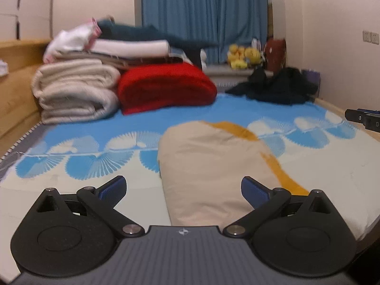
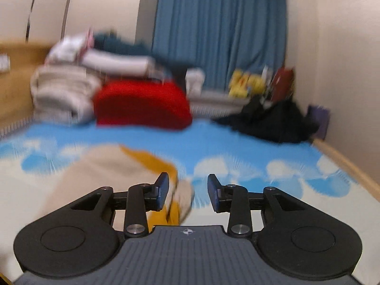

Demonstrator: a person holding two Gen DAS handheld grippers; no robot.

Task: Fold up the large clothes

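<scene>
A folded beige garment (image 1: 213, 166) with a mustard-yellow stripe lies on the blue and white bed sheet (image 1: 83, 152). My left gripper (image 1: 184, 190) hangs above its near end, jaws spread wide, nothing between the pads. In the right wrist view the same garment (image 2: 106, 171) lies to the left and below, blurred. My right gripper (image 2: 188, 193) stands partly open above the garment's right edge, with nothing pressed between its pads. The right gripper's tip (image 1: 363, 118) shows at the right edge of the left wrist view.
A stack of folded blankets (image 1: 76, 90) and a red blanket (image 1: 166, 87) sit at the far left of the bed. A dark heap of clothes (image 1: 280, 87) lies at the far right. Blue curtain (image 1: 204, 11), yellow plush toys (image 1: 242, 55), wooden bed edge (image 2: 344, 163) on the right.
</scene>
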